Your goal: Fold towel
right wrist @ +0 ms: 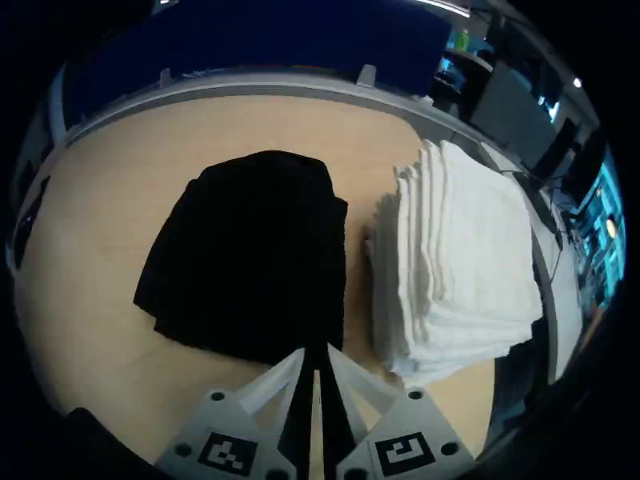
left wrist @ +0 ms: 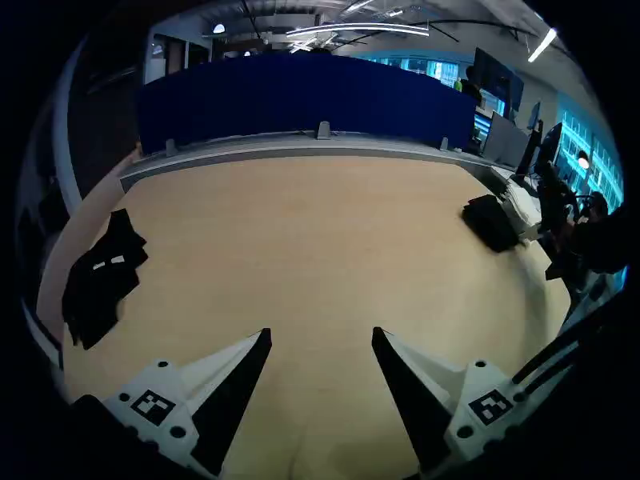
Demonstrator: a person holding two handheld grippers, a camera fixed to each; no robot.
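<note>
Left gripper (left wrist: 321,330) is hanging wide open, empty; right gripper (right wrist: 316,350) is sitting nearly closed at black towel's (right wrist: 248,256) near edge, grip unclear.

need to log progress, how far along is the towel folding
Looks done: the white towel stack sits folded, a black towel lies folded beside it. In hand: right gripper nearly closed at that towel's near edge, grip unclear; left gripper open, empty. To do: a crumpled black cloth.

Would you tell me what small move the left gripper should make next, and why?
Probably swing the left gripper toward the crumpled black cloth at the left of its view: its fingers are open over the table, while the right gripper sits nearly shut by a folded black towel.
</note>
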